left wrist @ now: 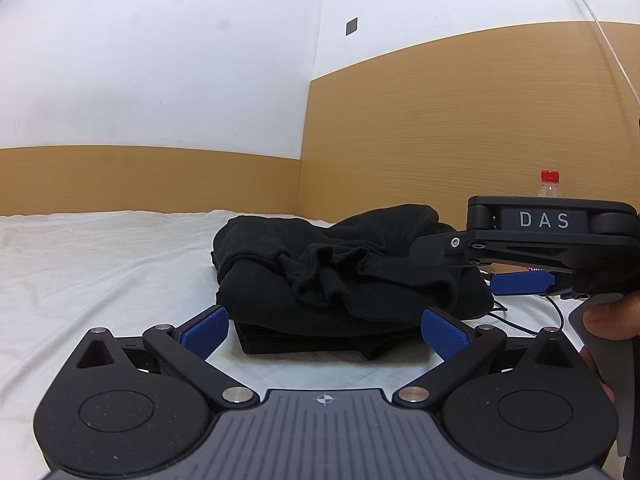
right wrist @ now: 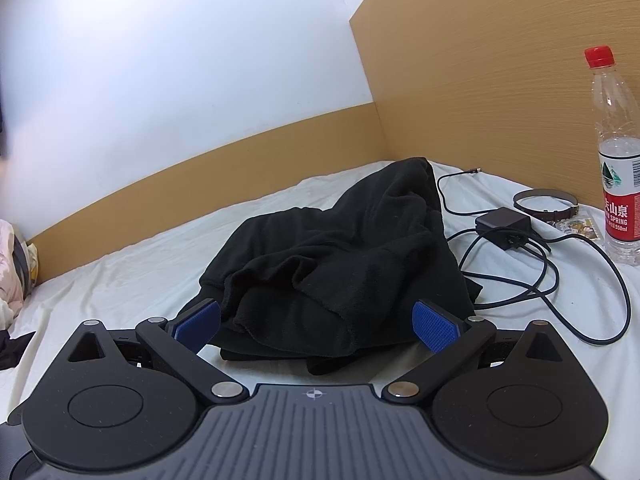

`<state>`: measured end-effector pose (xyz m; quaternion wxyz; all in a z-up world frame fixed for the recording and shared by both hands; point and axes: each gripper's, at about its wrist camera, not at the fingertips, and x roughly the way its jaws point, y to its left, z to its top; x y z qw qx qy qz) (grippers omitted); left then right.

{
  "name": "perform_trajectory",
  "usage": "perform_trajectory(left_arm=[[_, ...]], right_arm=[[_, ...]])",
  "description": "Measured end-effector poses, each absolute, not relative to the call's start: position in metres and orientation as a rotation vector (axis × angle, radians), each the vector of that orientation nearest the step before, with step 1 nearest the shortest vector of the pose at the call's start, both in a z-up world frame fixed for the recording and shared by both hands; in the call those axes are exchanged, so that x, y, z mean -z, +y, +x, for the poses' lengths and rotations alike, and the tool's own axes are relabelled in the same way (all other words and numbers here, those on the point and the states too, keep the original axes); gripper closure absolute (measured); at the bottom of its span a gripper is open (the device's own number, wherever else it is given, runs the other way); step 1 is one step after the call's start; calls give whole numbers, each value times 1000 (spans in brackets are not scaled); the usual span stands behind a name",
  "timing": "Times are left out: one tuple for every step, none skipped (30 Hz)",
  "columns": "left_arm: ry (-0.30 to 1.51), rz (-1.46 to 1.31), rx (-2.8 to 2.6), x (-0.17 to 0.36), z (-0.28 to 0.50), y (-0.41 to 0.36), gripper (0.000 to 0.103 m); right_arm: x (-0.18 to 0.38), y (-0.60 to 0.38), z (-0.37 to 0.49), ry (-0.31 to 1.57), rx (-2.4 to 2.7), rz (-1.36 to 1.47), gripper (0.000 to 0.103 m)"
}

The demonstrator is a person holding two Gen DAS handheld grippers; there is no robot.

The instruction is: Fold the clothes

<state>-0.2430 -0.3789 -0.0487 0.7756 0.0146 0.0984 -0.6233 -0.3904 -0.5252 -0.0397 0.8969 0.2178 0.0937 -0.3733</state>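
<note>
A black fleece garment (left wrist: 344, 280) lies in a roughly folded heap on the white bed sheet (left wrist: 100, 272), a rumpled flap on top. My left gripper (left wrist: 325, 332) is open just in front of its near edge, blue pads either side, holding nothing. The right gripper (left wrist: 476, 276) shows side-on at the right of the left wrist view, over the garment's right edge. In the right wrist view the same garment (right wrist: 340, 256) fills the middle, and my right gripper (right wrist: 316, 328) is open at its near edge, nothing between the pads.
Right of the garment lie a dark charger block (right wrist: 503, 224) with looping cables (right wrist: 552, 280), a strap (right wrist: 544, 200) and a red-capped water bottle (right wrist: 618, 168). Wood-panelled walls (left wrist: 460, 128) border the bed. Pinkish fabric (right wrist: 12, 264) sits at the far left. A hand (left wrist: 608, 320) holds the right gripper.
</note>
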Motion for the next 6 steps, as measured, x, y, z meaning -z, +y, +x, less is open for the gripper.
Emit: perform_trajectory(left_arm=[[213, 32, 1349, 49, -243, -379, 1], [213, 32, 1349, 49, -243, -379, 1], [213, 32, 1349, 49, -243, -379, 1], [214, 32, 1349, 49, -243, -379, 1], [214, 32, 1349, 49, -243, -379, 1], [214, 31, 1347, 49, -243, -379, 1]], right_arm=[[40, -525, -390, 195, 773, 451, 0], [40, -526, -390, 195, 773, 452, 0], [40, -526, -390, 195, 773, 452, 0], [40, -526, -390, 196, 773, 452, 0], [40, -527, -390, 196, 773, 452, 0], [40, -527, -390, 196, 773, 453, 0]])
